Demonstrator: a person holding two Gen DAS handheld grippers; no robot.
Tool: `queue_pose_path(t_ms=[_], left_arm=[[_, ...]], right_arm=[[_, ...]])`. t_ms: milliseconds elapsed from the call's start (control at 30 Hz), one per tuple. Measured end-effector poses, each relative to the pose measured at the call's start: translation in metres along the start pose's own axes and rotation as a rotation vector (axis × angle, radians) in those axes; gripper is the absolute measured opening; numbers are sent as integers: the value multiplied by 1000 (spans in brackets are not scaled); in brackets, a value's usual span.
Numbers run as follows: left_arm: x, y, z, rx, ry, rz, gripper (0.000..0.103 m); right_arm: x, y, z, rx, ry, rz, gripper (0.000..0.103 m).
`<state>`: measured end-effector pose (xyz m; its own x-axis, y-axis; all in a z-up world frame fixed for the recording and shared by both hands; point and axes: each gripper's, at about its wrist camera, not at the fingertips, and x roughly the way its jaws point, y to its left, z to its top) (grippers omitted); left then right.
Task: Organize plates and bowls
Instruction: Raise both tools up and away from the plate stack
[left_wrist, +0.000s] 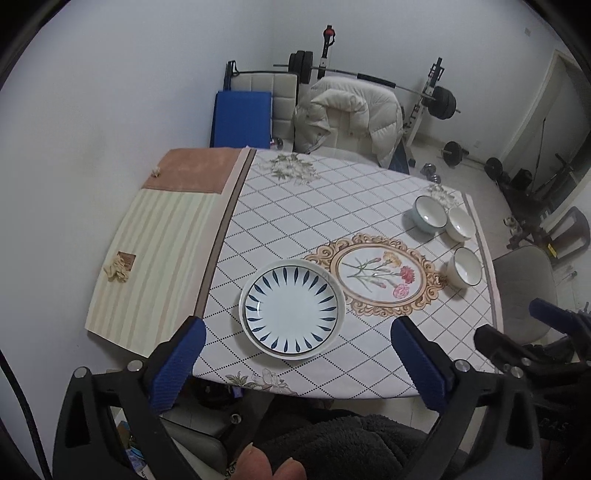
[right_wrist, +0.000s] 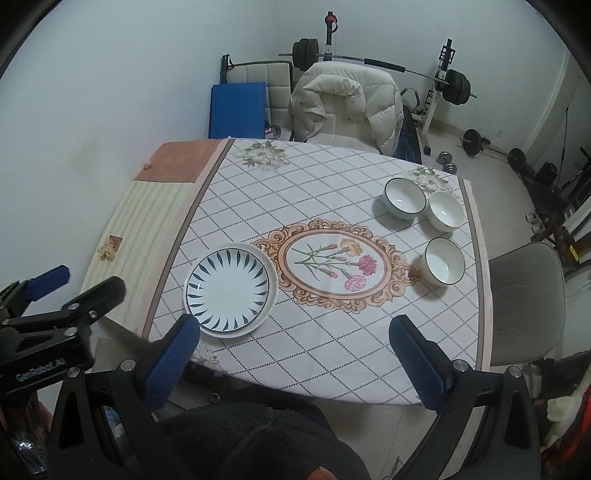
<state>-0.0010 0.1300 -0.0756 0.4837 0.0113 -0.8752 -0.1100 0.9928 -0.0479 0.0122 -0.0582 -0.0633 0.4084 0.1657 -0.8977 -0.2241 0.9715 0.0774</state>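
Fingers (left_wrist: 177, 369) spread above stacked plates (left_wrist: 293, 312).

Three bowls (right_wrist: 404, 198), one stack of plates (right_wrist: 231, 290), two chairs (right_wrist: 526, 302).

plate (right_wrist: 231, 290) on table (right_wrist: 325, 354) left | three bowls (right_wrist: 444, 261) right
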Motion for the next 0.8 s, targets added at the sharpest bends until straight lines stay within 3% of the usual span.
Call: queue_pose_path(t_ms=[200, 467, 800], left_arm=[[-13, -4, -2, -2, -18, 24, 103], [-9, -3, -4, -7, 18, 43, 103], [30, -4, 22, 57, 41, 26, 103]], right_arm=[[-11, 0, -1, -28, -9, -5, 103], [-4, -4, 2, -34, 13, -9, 103], [30, -19, 24, 49, 43, 23, 103]])
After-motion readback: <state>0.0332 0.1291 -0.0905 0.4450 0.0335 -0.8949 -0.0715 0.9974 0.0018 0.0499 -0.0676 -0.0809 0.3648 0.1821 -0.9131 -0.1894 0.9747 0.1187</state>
